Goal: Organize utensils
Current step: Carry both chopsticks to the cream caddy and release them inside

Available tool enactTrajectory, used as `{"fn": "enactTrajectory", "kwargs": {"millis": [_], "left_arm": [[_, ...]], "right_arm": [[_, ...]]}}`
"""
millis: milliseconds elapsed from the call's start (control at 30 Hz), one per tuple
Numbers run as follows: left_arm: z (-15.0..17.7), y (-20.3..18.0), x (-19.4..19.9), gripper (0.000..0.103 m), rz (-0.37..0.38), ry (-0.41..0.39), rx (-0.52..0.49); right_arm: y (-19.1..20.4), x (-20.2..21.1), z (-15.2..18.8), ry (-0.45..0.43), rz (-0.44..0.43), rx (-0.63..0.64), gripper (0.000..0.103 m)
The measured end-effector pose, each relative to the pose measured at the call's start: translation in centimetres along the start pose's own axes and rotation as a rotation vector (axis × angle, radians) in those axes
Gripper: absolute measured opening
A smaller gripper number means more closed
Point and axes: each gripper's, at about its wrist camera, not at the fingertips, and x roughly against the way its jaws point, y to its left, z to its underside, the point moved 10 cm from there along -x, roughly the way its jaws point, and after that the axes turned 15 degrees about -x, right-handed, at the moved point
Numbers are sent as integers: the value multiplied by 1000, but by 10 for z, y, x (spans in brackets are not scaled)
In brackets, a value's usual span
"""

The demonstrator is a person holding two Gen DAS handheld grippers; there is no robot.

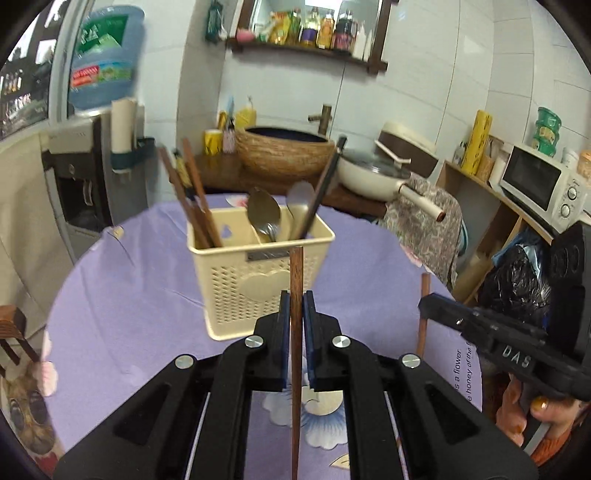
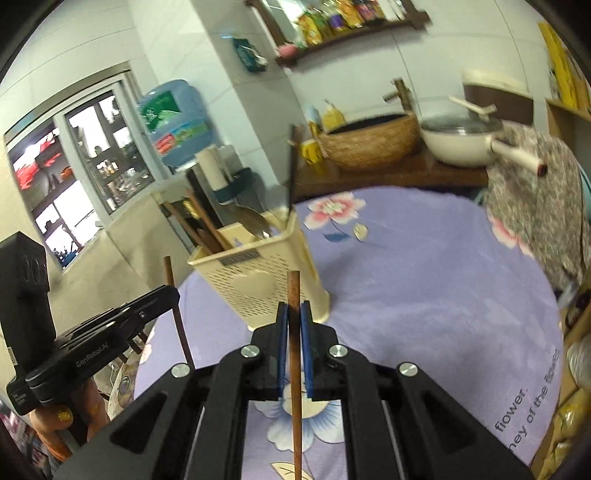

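Covering the counter (image 1: 140,295) is a lilac floral cloth (kitchen behind); basket (image 1: 255,280) stands ahead; left tongs (image 1: 295,306) and right tongs (image 2: 294,317) each pinch one chopstick (image 1: 295,280).

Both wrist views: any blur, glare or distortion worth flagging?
Left wrist: water bottle and holder smeared by motion blur, the claw and its chopstick sharp; strong fisheye bending at the rim. Right wrist: pan and shelf blurred, window blown out bright.
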Motion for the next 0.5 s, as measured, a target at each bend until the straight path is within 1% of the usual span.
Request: {"fn": "enactTrajectory", "kwargs": {"millis": [67, 167, 300, 500], "left_arm": [[0, 10, 21, 7, -13, -21, -2], [1, 24, 42, 7, -41, -41, 0], [1, 37, 53, 7, -57, -50, 15], [-8, 40, 67, 7, -65, -82, 7]], "right_arm": [[16, 9, -1, -7, -14, 41, 7], [29, 12, -1, -13, -11, 72, 7], [43, 14, 0, -18, -8, 104, 7], [60, 19, -8, -34, -7, 143, 7]]}}
